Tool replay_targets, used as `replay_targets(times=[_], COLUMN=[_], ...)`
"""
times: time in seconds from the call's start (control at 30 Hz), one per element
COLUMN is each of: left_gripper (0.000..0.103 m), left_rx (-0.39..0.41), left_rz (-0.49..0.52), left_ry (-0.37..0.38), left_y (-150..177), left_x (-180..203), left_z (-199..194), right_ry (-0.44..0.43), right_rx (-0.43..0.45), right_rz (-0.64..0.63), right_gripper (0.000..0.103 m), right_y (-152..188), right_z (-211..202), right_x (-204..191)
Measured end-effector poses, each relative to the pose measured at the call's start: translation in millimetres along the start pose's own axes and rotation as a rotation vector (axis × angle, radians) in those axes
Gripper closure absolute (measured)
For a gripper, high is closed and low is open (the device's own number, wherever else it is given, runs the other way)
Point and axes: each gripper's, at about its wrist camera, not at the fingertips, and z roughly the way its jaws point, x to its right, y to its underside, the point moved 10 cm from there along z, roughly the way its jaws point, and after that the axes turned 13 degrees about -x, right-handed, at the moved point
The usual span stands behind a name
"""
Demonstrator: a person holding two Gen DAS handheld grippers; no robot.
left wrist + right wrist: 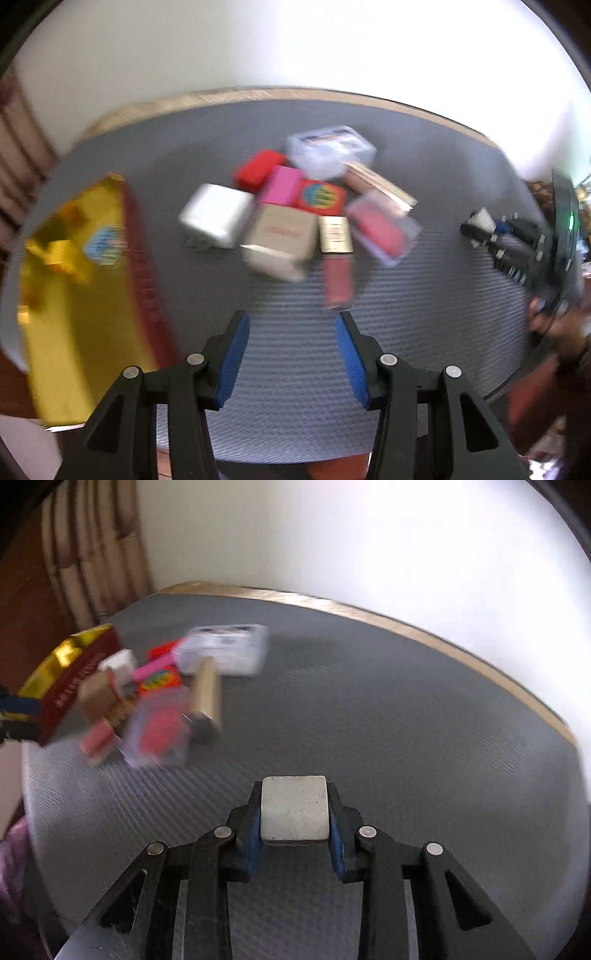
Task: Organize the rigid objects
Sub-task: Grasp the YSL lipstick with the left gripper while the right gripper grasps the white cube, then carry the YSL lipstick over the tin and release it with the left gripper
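Right gripper (294, 825) jaws pinch a white block (294, 806) above the worktop (406, 720); left gripper (291, 354) jaws spread empty, and a shallow grip could drop it.

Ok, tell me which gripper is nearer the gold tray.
Left. The left gripper hangs open right beside the gold tray; the right gripper, clamping a white block, is across the mat.
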Motion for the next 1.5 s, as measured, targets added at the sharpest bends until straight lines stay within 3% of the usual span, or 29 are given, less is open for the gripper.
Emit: replay_targets(times=[0.07, 0.17, 0.4, 0.57, 0.6, 0.67, 0.7, 0.8, 1.0, 1.23, 1.4, 1.5], left_gripper=[0.053, 0.053, 0.053, 0.054, 0.055, 0.077, 0.081, 0.083, 0.083, 0.083, 0.083, 0.083], left_rx=[-0.032, -0.041, -0.088, -0.118, -0.117, -0.080, -0.073, -0.055, -0.013, 0.044, 0.072, 0.084], left_rz=[0.010, 0.000, 0.026, 0.005, -0.004, 0.001, 0.006, -0.007, -0.023, -0.050, -0.141, -0.219], left_ry=[0.057, 0.027, 0.010, 0.031, 0.042, 0.019, 0.002, 0.003, 0.050, 0.086, 0.069, 0.007], left_y=[-7.9, -21.8, -40.3, -53.1, -55.3, -62.0, -64.2, -65.7, -37.0, -0.3, 9.8, 18.6], left_x=[12.7, 17.4, 28.9, 27.1, 26.4, 25.6, 24.4, 23.0, 23.5, 14.3, -39.4, -90.4], left_z=[10.3, 21.3, 43.8, 62.7, 65.0, 64.2, 64.6, 62.7, 39.6, -18.2, -50.2, -64.7], right_ry=[0.042, 0.015, -0.066, -0.070, -0.072, -0.077, -0.079, -0.079, -0.076, -0.060, -0.045, -0.038], right_rx=[0.011, 0.066, 0.069, 0.068, 0.067, 0.067, 0.066, 0.062, 0.050, 0.032, 0.028, 0.018], right_rz=[0.022, 0.040, 0.120, 0.108, 0.111, 0.122, 0.125, 0.133, 0.139, 0.131, 0.129, 0.124], right_gripper=[0.075, 0.075, 0.075, 0.075, 0.075, 0.075, 0.075, 0.075, 0.075, 0.075, 0.075, 0.075], right_y=[12.4, 17.5, 20.5, 20.7, 20.5, 20.0, 19.9, 20.1, 20.7, 20.9, 20.4, 20.4], right_z=[-4.9, -20.1, -19.7, -18.6, -18.2, -17.5, -16.7, -16.0, -13.6, -8.6, -7.0, -4.7], right_x=[9.9, 13.4, 29.3, 23.3, 23.5, 24.7, 24.4, 25.4, 24.5, 22.2, 22.9, 22.6])
